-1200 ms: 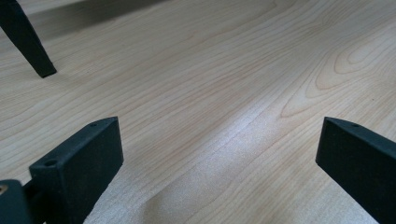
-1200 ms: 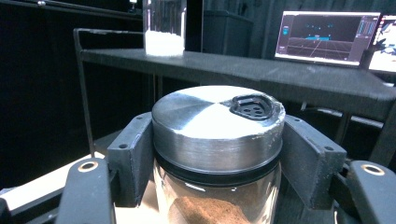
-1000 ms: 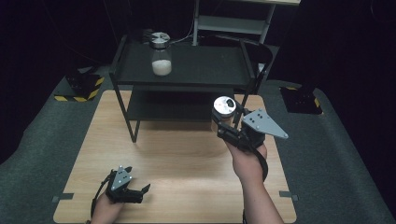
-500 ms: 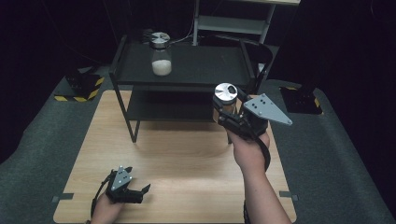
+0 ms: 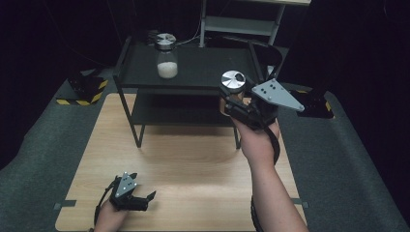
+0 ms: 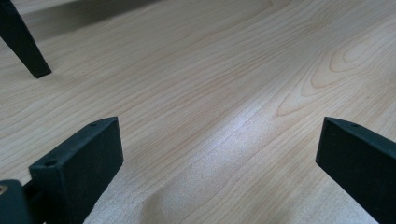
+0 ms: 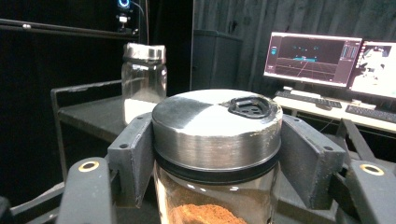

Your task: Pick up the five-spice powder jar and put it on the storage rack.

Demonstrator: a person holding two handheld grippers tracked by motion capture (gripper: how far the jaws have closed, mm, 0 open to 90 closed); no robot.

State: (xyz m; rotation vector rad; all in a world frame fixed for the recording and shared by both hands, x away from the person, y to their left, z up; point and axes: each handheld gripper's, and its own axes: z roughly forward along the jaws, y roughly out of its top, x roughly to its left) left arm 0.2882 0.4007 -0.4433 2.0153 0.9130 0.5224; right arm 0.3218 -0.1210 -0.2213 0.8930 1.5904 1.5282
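I had raised the right tool (image 5: 232,94), pinching the brown jar (image 7: 217,140), up to the shelf (image 5: 203,67); the left tool (image 5: 140,199) rested spread on the tabletop (image 5: 193,164).

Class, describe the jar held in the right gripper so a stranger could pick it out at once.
Find the black two-tier cart behind the wooden table. At its right front corner, the right gripper clamps a jar. Unlike the jar of white powder on the cart, it holds orange-brown powder.
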